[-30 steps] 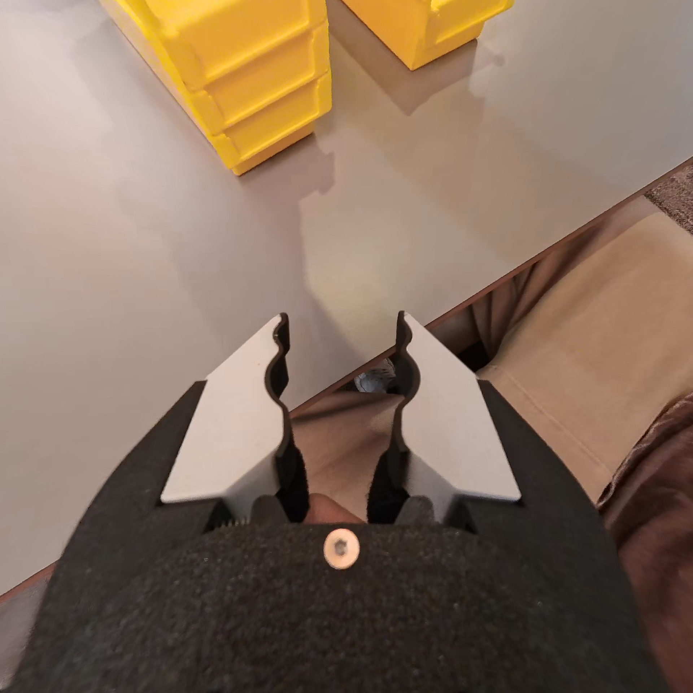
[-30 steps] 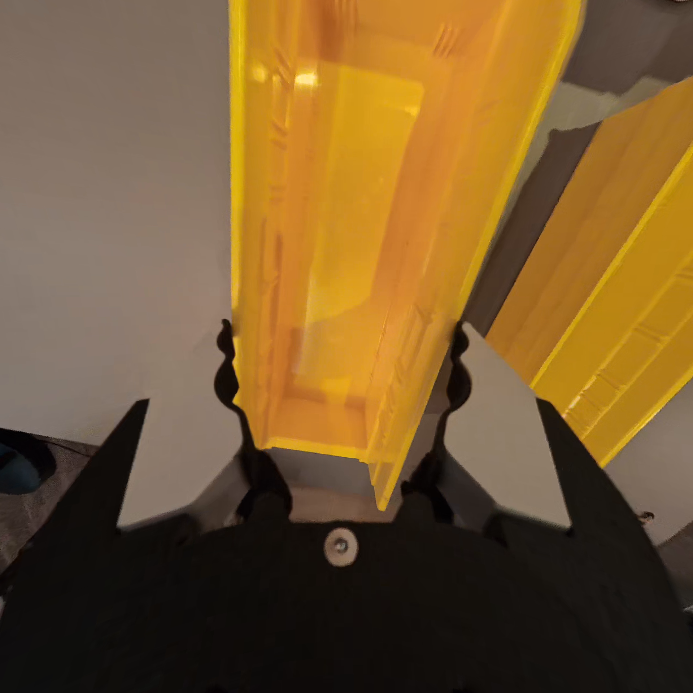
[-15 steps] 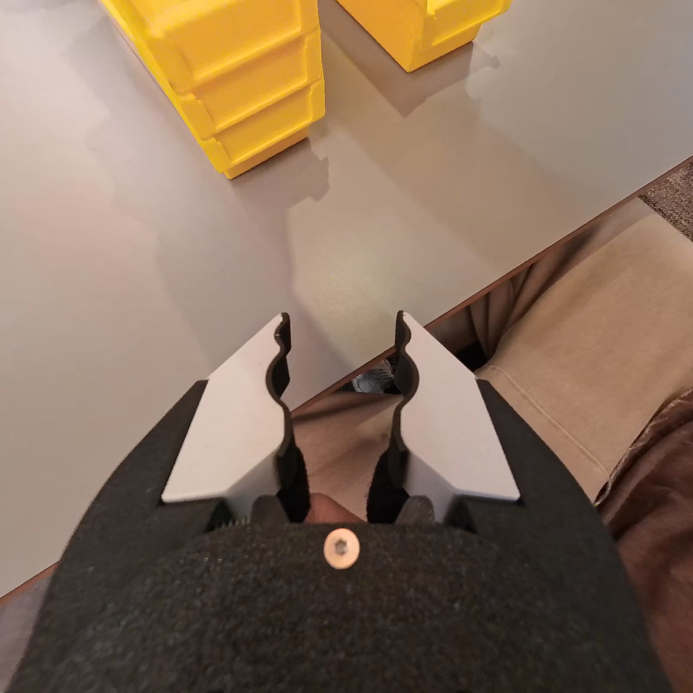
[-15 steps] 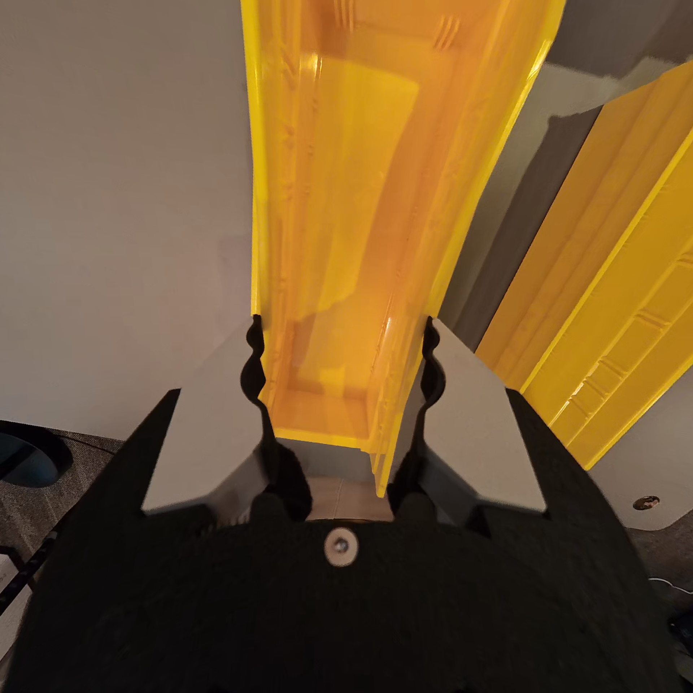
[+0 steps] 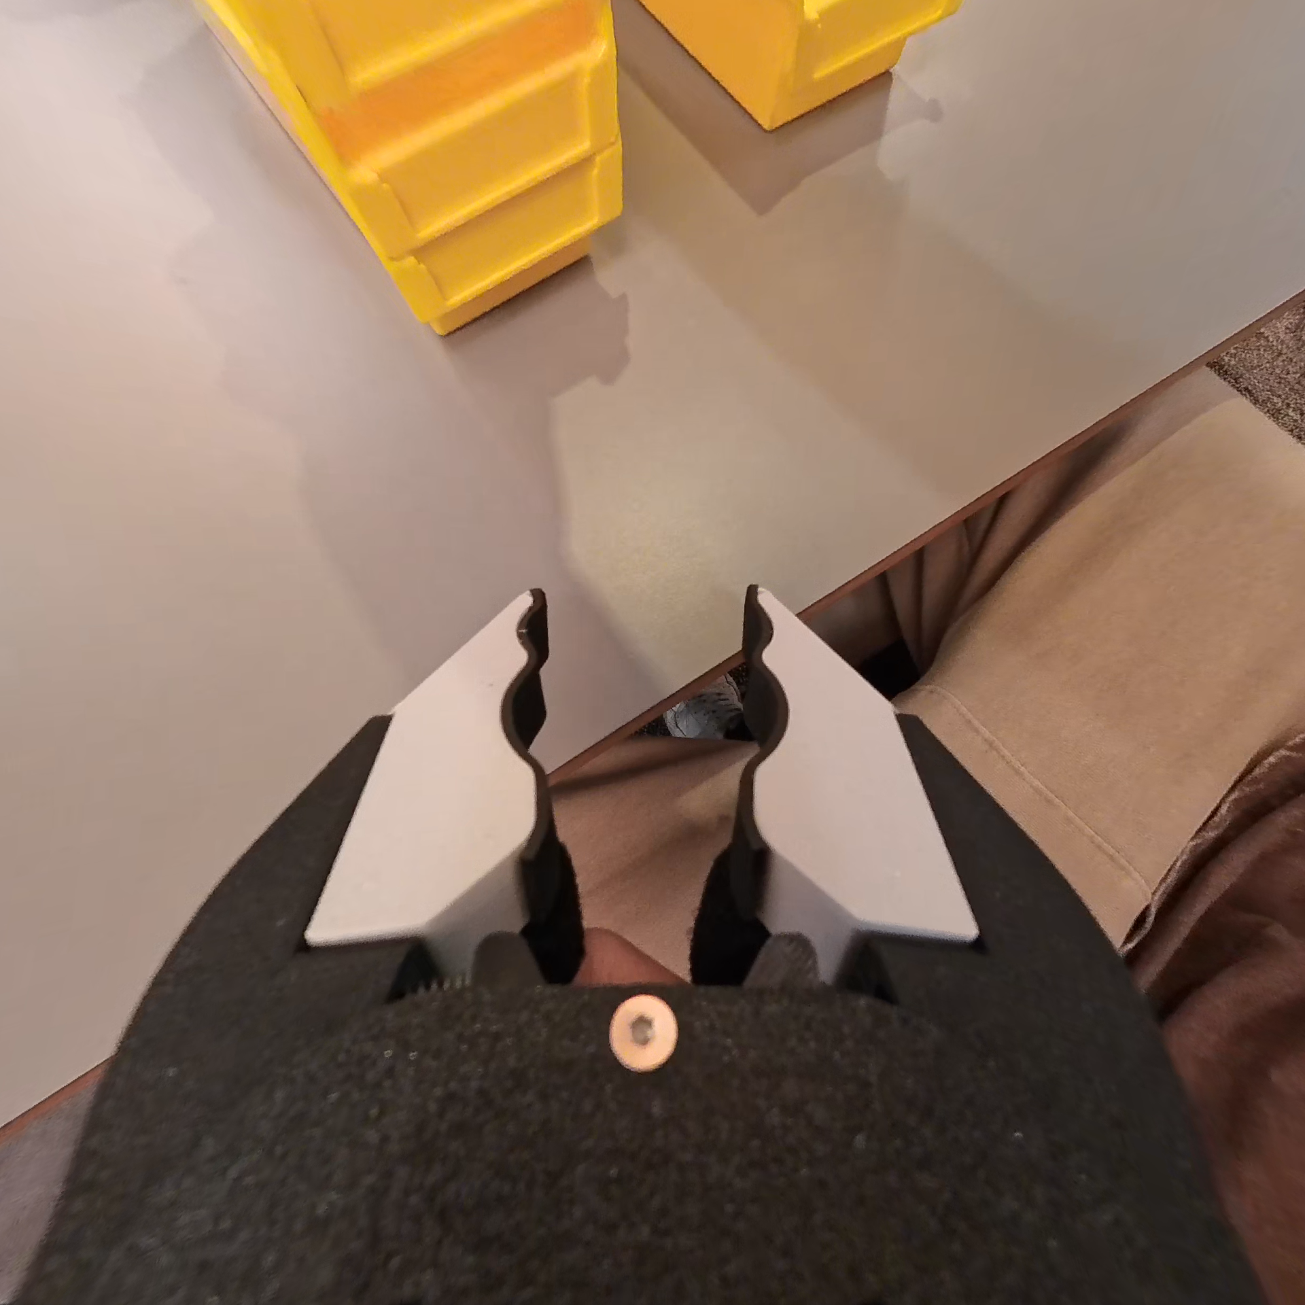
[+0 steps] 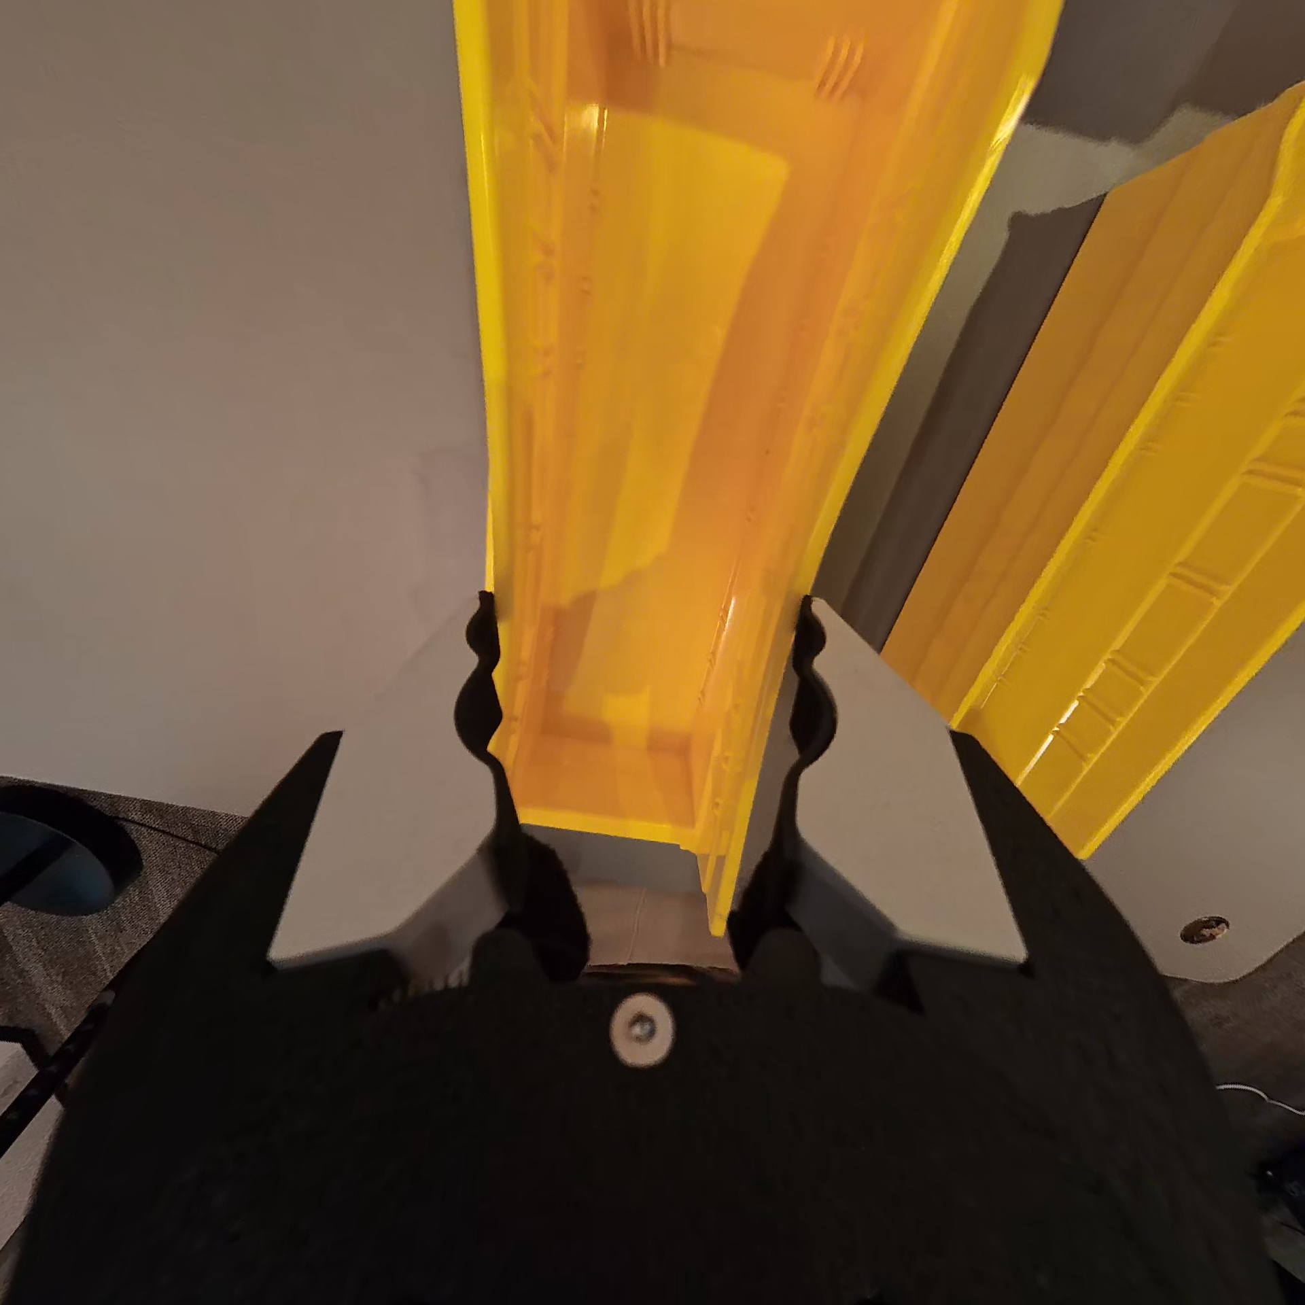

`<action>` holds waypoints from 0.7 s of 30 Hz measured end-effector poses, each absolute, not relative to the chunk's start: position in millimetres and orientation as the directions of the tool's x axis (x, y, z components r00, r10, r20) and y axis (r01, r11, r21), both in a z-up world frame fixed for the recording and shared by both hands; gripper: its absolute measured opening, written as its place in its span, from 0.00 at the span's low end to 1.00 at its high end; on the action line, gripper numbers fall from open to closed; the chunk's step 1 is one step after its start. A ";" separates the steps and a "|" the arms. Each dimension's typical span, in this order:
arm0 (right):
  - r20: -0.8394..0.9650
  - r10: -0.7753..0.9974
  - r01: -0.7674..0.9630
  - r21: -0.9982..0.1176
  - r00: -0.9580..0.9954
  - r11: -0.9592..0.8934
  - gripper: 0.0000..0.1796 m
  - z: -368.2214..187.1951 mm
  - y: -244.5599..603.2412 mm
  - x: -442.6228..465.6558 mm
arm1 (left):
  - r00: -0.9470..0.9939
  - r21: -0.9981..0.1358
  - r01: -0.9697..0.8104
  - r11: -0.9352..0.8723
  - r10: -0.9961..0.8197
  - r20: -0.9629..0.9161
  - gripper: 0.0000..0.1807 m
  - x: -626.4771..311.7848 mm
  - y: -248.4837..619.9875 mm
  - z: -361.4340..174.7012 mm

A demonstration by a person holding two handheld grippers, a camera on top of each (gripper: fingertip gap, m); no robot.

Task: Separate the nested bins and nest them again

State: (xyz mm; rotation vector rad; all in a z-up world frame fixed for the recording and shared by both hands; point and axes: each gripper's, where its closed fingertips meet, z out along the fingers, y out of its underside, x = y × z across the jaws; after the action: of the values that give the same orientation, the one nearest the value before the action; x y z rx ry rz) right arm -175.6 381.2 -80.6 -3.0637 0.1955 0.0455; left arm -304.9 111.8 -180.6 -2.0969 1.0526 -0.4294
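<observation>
A single yellow bin lies open side up on the grey table, running straight away from me. My right gripper is shut on its near end, one finger pressed on the outside of each long wall. A stack of nested yellow bins lies just to its right. In the left wrist view the nested stack sits at the top, with another yellow bin to its right. My left gripper is open and empty, above the table's front edge, well short of the bins.
The table's front edge runs diagonally, and a seated person's tan trousers lie below it. In the right wrist view, grey carpet and a dark round object show beyond the table's near edge.
My right gripper's fingers have closed from wide open onto the yellow bin's walls. My left gripper has stayed open and barely shifted.
</observation>
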 end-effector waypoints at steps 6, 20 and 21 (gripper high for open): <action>-0.030 -0.116 -0.118 -0.085 0.993 -0.989 0.47 -54.5 380.4 -174.1 | 0.601 -0.739 -0.554 -0.384 -0.798 -0.035 0.29 -303.7 110.2 -181.3; -0.002 -0.155 -0.152 -0.185 0.988 -0.971 0.48 68.3 354.2 -93.7 | 0.594 -0.730 -0.571 -0.375 -0.803 -0.053 0.29 -303.2 108.0 -184.1; 0.002 -0.170 -0.167 -0.190 0.985 -0.967 0.48 72.8 348.3 -75.8 | 0.595 -0.730 -0.570 -0.376 -0.802 -0.052 0.29 -303.2 108.2 -184.1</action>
State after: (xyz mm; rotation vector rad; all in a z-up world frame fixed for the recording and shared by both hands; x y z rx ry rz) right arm -75.8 348.3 72.8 -2.9400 0.2521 -0.0272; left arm -303.2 108.2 -184.1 -2.0921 1.0827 -0.4057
